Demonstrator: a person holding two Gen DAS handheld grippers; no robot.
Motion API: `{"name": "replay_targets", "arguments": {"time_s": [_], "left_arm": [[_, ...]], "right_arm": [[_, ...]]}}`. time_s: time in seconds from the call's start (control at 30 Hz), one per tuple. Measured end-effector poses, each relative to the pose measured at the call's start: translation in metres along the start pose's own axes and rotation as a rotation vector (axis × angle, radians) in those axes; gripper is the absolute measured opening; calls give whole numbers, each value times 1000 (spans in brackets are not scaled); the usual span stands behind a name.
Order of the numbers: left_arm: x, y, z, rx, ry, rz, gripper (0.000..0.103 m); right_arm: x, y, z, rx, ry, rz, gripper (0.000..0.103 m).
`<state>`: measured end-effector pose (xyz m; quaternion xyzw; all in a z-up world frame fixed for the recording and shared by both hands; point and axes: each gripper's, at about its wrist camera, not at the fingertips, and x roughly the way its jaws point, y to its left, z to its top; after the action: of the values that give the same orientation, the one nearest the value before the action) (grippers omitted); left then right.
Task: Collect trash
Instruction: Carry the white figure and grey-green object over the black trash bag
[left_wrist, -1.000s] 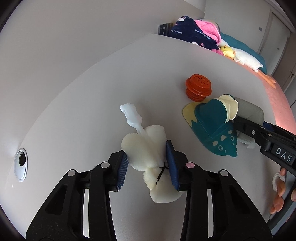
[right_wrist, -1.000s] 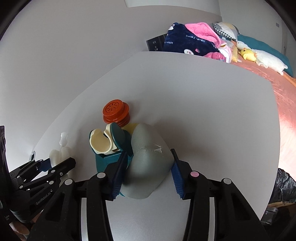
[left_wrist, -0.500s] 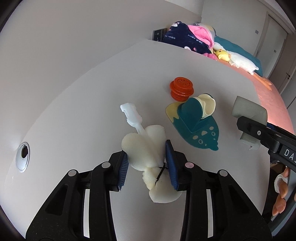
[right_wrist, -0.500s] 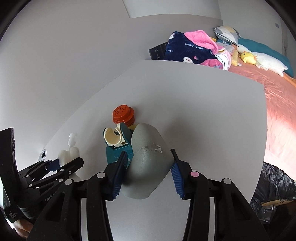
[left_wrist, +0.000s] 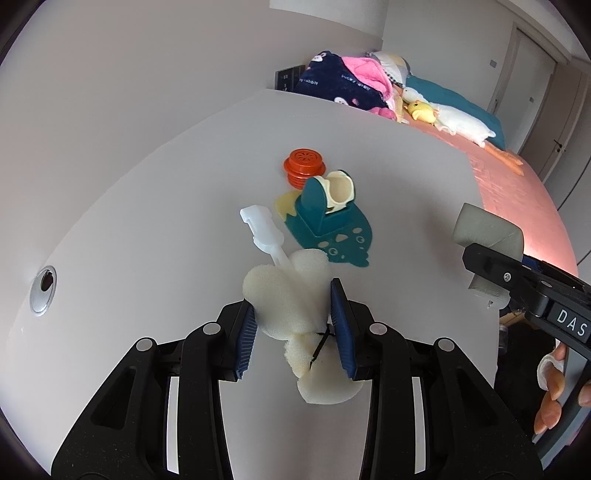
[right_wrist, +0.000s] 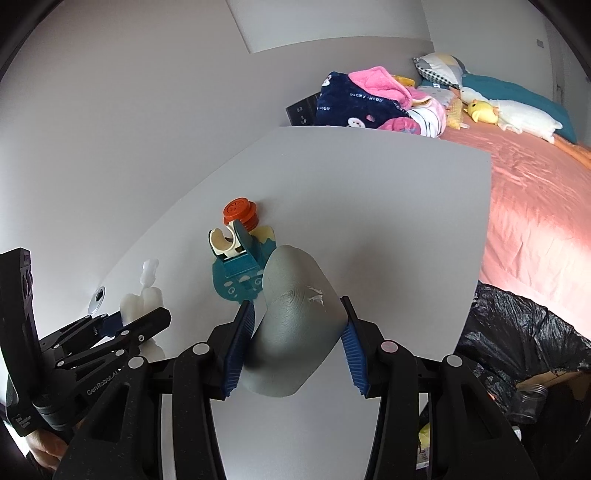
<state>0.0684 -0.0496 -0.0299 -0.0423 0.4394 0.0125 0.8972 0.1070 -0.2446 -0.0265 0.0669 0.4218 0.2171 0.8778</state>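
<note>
My left gripper (left_wrist: 293, 321) is shut on a cream foam piece (left_wrist: 286, 295) with a white plastic stick (left_wrist: 262, 230) poking out ahead, held above the white table (left_wrist: 147, 221). My right gripper (right_wrist: 295, 332) is shut on a grey foam corner guard (right_wrist: 295, 317); the same guard (left_wrist: 487, 232) shows at the right of the left wrist view. On the table lie an orange ribbed cap (left_wrist: 304, 166) and a teal holder with a cream clip (left_wrist: 325, 218). A black trash bag (right_wrist: 517, 332) gapes beside the table's right edge.
A cable hole (left_wrist: 45, 290) sits in the table at the left. Behind the table a bed (right_wrist: 535, 195) carries blankets (right_wrist: 369, 99) and plush toys (right_wrist: 517, 114). A person's fingers (left_wrist: 550, 398) hold the right gripper's handle. White wall lies to the left.
Both grippers have drawn back and risen from the orange cap and teal holder with their foam pieces. The grey guard has come clear of the holder, and the trash bag has come into view.
</note>
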Motion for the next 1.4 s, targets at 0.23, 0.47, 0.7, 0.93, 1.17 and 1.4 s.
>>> {"name": "replay_targets", "arguments": {"time_s": [0.23,0.47,0.7,0.93,1.17,1.4], "left_arm": [[-13,-29,-10,47,-13,-26,36],[-23,-55,-17,81,-23,-53,36],[-32,-78,-25,112,-31,-77,36],[-36,-104,-27,144,-36,-102,37],[-38,-131,-27,183,-38,-129,37],[-38,-160,-26,231,-33,-157,37]], "right_arm": [[-24,-15,-17,21,-17,-6,48],[-46,-29,-29,37,-41,-18,48],[-66,-43,-39,55,-62,-28,48],[-85,-62,-49,82,-83,-44,48],[-103,-85,-54,123,-106,-63,48],[-120,-108,-58,157,-128,-86,48]]}}
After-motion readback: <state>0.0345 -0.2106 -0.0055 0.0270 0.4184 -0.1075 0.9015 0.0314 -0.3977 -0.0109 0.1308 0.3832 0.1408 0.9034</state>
